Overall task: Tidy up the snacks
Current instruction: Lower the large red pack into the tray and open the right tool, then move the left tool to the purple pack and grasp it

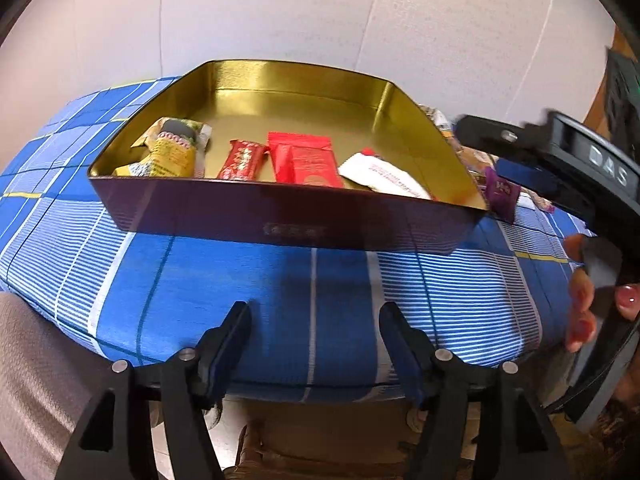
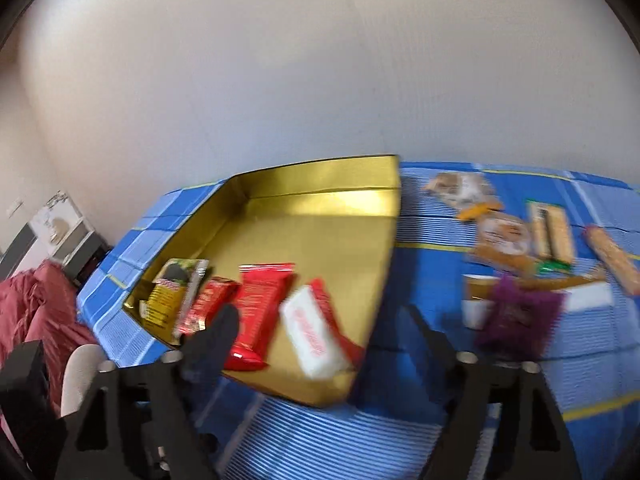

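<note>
The left gripper [image 1: 314, 328] hangs low over the near edge of the worktop [image 1: 248, 280], which wears a blue checked cloth; its fingers [image 1: 236, 324] are spread wide with nothing between them. Straight ahead of those fingers sits a wide tin [image 1: 280, 216], dark on the outside and gold inside. Four snacks lie in a row along its near wall: a yellow packet [image 1: 172, 148] ahead and to the left, a small red bar [image 1: 242, 160], a larger red packet [image 1: 306, 158], and a white packet [image 1: 384, 178] ahead and to the right.

The right gripper [image 2: 320, 320] is over the near right corner of the tin [image 2: 320, 232], its fingers [image 2: 218, 332] also spread and holding nothing; this view is blurred. The white packet [image 2: 312, 332] lies between them, just beyond the tips, with the red packet [image 2: 260, 304] and red bar [image 2: 208, 304] by the left finger and the yellow packet [image 2: 172, 292] further left. Ahead and to the right, outside the tin, a purple packet [image 2: 516, 316] lies on the cloth, with a loose scatter of biscuit packets [image 2: 504, 240] beyond it.

In the left wrist view the right gripper [image 1: 520, 156] comes in from the right, above the purple packet [image 1: 502, 192], with the person's right hand [image 1: 584, 300] on its handle.
</note>
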